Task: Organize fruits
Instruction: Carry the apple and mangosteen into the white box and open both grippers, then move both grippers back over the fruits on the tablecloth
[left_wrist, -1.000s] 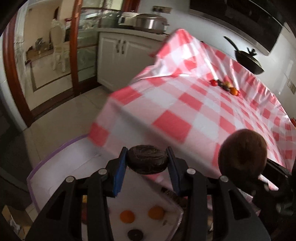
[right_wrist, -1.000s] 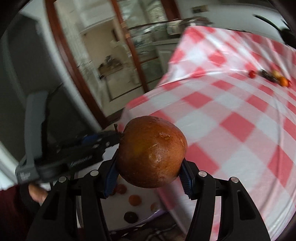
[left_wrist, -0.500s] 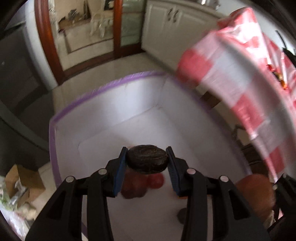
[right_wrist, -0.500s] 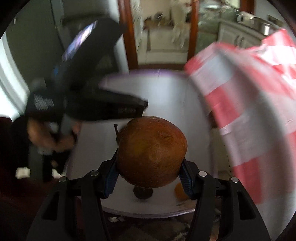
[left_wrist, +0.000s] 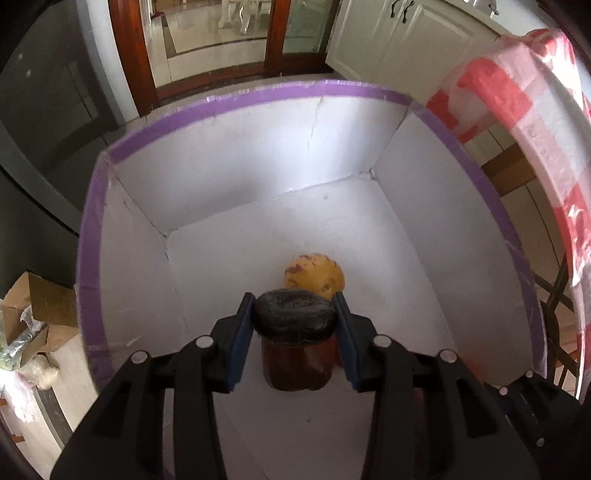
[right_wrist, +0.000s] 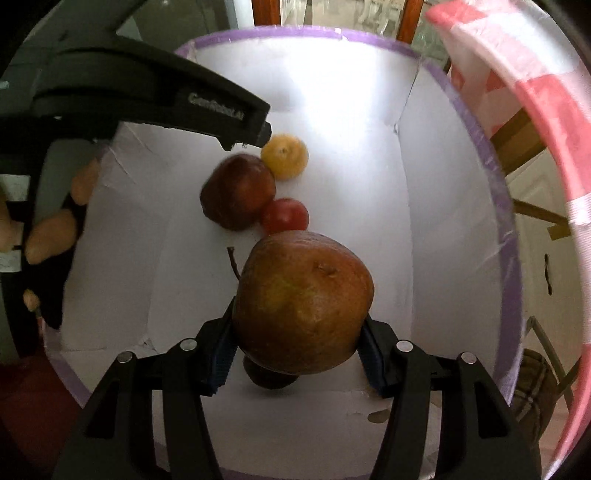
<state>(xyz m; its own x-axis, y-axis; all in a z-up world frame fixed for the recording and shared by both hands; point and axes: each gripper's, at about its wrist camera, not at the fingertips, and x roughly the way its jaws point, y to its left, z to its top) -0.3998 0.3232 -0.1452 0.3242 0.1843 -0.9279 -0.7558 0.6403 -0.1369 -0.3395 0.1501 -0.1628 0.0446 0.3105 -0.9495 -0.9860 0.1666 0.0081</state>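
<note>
My left gripper (left_wrist: 293, 325) is shut on a dark wrinkled fruit (left_wrist: 293, 317) and holds it inside the white box with the purple rim (left_wrist: 258, 92). Below it lie a dark red apple (left_wrist: 295, 365) and a yellow fruit (left_wrist: 314, 275). My right gripper (right_wrist: 297, 343) is shut on a large brown pear (right_wrist: 301, 306) above the same box (right_wrist: 506, 295). In the right wrist view the box floor holds a dark red apple (right_wrist: 238, 195), a yellow fruit (right_wrist: 284, 157), a small red fruit (right_wrist: 286, 216) and a dark fruit (right_wrist: 271, 376) under the pear. The left gripper's body (right_wrist: 147, 96) reaches in from the upper left.
The red-and-white checked tablecloth (left_wrist: 524, 110) hangs at the right of the box, with wooden table legs (left_wrist: 509, 173) under it. A cardboard box (left_wrist: 37, 306) sits on the floor at left. White cabinets (left_wrist: 406, 37) and a wooden door frame (left_wrist: 140, 55) stand beyond.
Both grippers have swung from over the table down into the white box, each still holding its fruit. The box now fills both views.
</note>
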